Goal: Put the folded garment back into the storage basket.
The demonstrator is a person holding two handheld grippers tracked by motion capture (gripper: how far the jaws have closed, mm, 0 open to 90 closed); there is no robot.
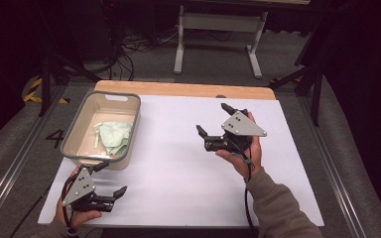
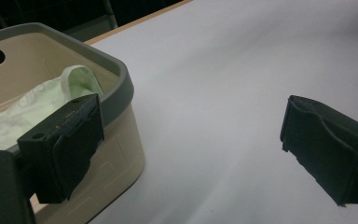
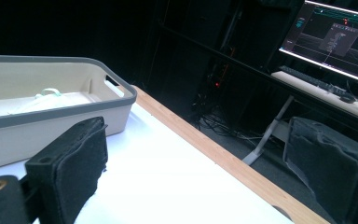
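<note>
A beige tub with a grey rim point(image 1: 136, 105) stands at the table's left and holds a crumpled pale green cloth point(image 1: 115, 137). My left gripper point(image 1: 112, 179) is open near the front edge, just below the tub's near corner, nothing between its jaws. In the left gripper view the tub point(image 2: 123, 74) and cloth point(image 2: 51, 91) lie behind the left jaw. My right gripper point(image 1: 213, 119) is held open above the table's middle right, empty. The right gripper view has the tub point(image 3: 74, 109) at left, with a bit of cloth point(image 3: 46, 93) inside.
White paper point(image 1: 178, 163) covers the table, with a wooden edge point(image 1: 183, 89) at the back. Beyond it are a white table frame point(image 1: 218, 29), cables on the floor and dark stands. A lit monitor point(image 3: 340, 39) and keyboard sit at the far right in the right gripper view.
</note>
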